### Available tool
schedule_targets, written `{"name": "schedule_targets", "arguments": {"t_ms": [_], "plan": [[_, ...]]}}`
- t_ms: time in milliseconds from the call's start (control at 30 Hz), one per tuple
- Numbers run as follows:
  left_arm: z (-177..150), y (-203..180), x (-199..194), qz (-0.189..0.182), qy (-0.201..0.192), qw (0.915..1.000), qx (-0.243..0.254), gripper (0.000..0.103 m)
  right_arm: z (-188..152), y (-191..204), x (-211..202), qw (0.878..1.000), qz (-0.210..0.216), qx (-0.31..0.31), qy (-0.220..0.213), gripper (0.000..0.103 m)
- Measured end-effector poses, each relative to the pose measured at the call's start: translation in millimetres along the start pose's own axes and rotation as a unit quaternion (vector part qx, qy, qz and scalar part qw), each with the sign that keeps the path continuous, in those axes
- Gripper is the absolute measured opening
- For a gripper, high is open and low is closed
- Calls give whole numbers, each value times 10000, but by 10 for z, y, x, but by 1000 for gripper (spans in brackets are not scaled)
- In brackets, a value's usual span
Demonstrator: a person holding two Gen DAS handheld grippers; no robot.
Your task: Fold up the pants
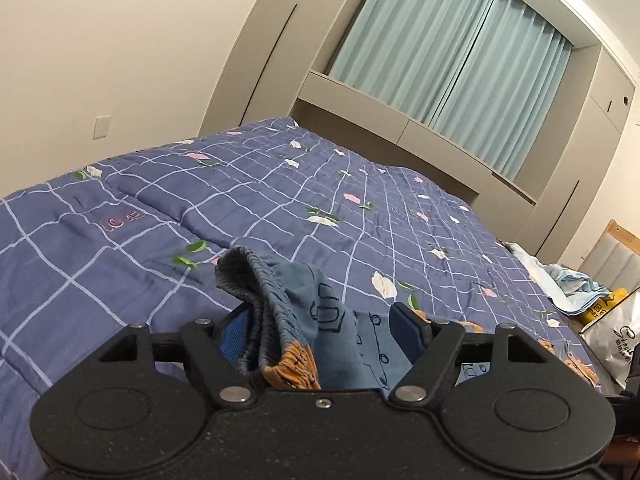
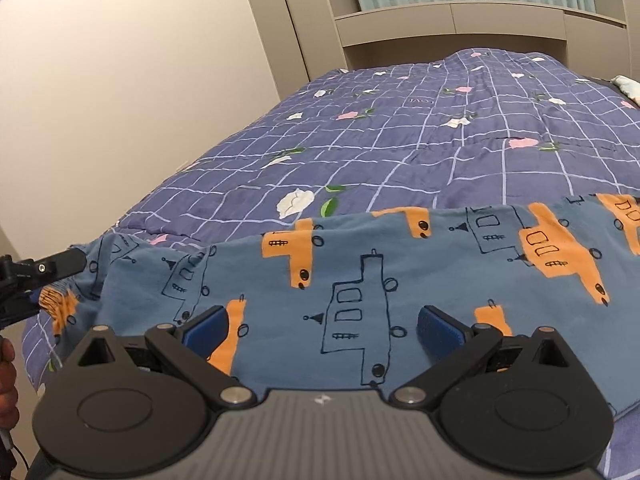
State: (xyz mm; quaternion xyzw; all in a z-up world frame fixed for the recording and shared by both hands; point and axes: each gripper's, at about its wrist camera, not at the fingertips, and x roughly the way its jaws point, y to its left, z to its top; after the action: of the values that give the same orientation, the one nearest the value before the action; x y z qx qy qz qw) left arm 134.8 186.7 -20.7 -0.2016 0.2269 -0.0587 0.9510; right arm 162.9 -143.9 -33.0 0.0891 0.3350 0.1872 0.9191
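Nearest in the left wrist view, the left gripper (image 1: 320, 332) has its jaws spread wide, with the bunched waistband of the pants (image 1: 280, 320) standing up between them. The blue pad (image 1: 234, 334) on one side lies against the gathered elastic, while the other finger (image 1: 410, 330) sits apart from the fabric, so whether anything is actually pinched cannot be told; the black body of the gripper hides the lower part of the cloth.

In the right wrist view, the right gripper (image 2: 322, 330) has its jaws released and wide apart, over the pants (image 2: 360, 280), which lie spread flat across the near edge of the bed. Their blue cloth carries orange and outlined vehicle prints. The near hem is hidden under the gripper body, and the right end of the garment runs out of the picture. At the far left of this view the other gripper shows only partly, its dark finger at the rumpled waistband end, and a sliver of the person's hand (image 2: 8, 384) is cut off by the edge.

Beyond the pants stretches the quilt (image 2: 440, 132), purple-blue with a white grid and small flowers; faint pink lettering on it is too small to read reliably. At the bed's far right side lies a pale blue bundle of cloth (image 1: 560, 284), with a white and yellow bag (image 1: 612, 332) beside it, partly cropped. Farthest back stand beige cabinets (image 1: 400, 120) and a pale green curtain (image 1: 452, 48).
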Motion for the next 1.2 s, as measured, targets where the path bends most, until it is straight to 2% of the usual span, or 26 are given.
{"name": "schedule_targets", "arguments": {"t_ms": [33,67,133,167,233,333,400,467,600,700,767,933,1033,1100,1133,1167,1200], "plan": [[-7,16,16,35,13,10000,-15,69,0,6,1,10000,-4,-26,-7,103],[-11,39,33,93,48,9999,-57,57,3,17,2,10000,-4,-63,-16,103],[-20,155,85,266,223,9989,-314,38,6,25,4,9999,5,-96,-34,103],[-26,237,111,358,320,9974,-532,31,8,24,3,9999,12,-94,-36,103],[-38,390,161,578,516,9924,-958,25,6,18,8,10000,26,-81,-50,103],[-69,562,200,568,682,9848,-1490,27,9,14,14,9999,31,-77,-61,103],[-68,585,210,600,716,9832,-1568,19,6,17,16,9999,40,-93,-67,103],[-24,485,162,748,663,9856,-1362,15,3,19,9,9999,46,-114,-76,103],[127,149,-152,863,209,9945,-562,14,12,29,-5,9997,35,-226,-84,103],[183,-45,-390,1018,-63,9948,61,14,37,34,-7,9992,17,-387,-75,103],[151,-58,-390,1168,23,9928,276,14,59,28,13,9989,6,-473,-63,103],[-77,163,-124,1396,667,9879,83,14,198,39,144,9979,-92,-645,-8,103],[-132,199,-91,1443,729,9868,113,16,318,72,296,9968,-114,-792,37,103],[-104,208,-110,1392,752,9873,150,19,394,112,419,9956,-143,-925,95,103],[-82,210,-125,1389,760,9872,174,25,435,144,488,9949,-136,-997,104,103],[-52,195,-132,1451,727,9866,156,38,459,171,534,9944,-134,-1042,108,103],[-16,191,-155,1505,652,9864,144,47,487,202,587,9938,-134,-1096,120,103]]}}
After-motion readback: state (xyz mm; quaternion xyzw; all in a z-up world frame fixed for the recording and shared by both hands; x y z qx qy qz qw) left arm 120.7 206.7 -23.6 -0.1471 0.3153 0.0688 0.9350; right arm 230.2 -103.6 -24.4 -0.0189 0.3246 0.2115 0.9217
